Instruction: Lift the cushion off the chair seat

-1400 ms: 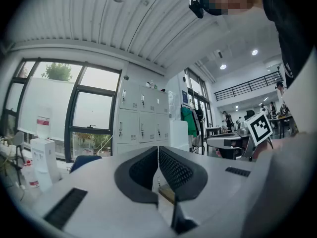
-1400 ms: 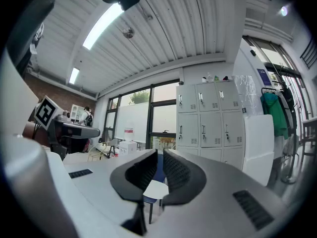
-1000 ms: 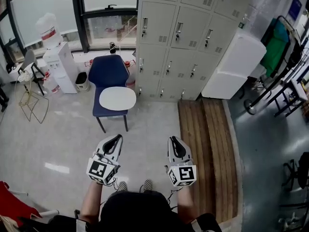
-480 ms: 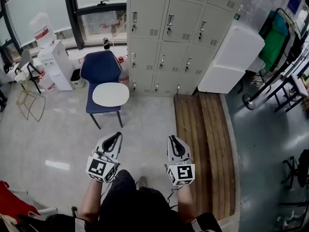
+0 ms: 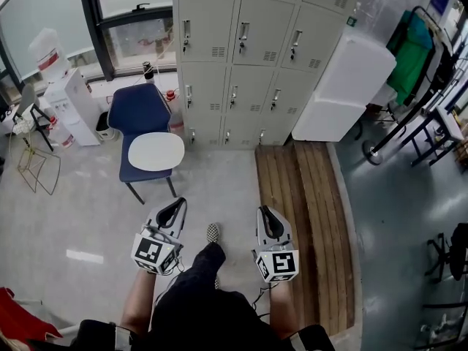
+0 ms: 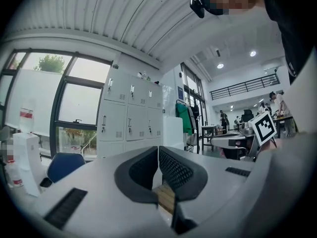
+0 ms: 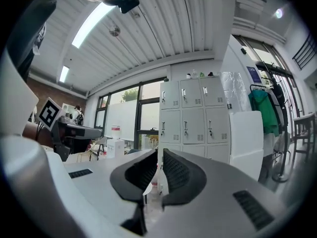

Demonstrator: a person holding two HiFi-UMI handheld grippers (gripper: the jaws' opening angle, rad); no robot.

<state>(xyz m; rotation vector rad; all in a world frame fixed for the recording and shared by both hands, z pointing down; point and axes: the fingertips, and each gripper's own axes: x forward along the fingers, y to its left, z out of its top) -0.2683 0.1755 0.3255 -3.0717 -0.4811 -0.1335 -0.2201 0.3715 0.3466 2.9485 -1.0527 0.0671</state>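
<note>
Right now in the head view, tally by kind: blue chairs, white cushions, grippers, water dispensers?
Blue chair: 1
White cushion: 1
Grippers: 2 (left gripper, right gripper)
Water dispenser: 1
Total: 5

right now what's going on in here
A person holds a two-jaw gripper in each hand, out in front over the floor. The left gripper and right gripper are both shut and empty. The white cushion lies untouched on the seat of the blue chair by the lockers, some way ahead.
</note>
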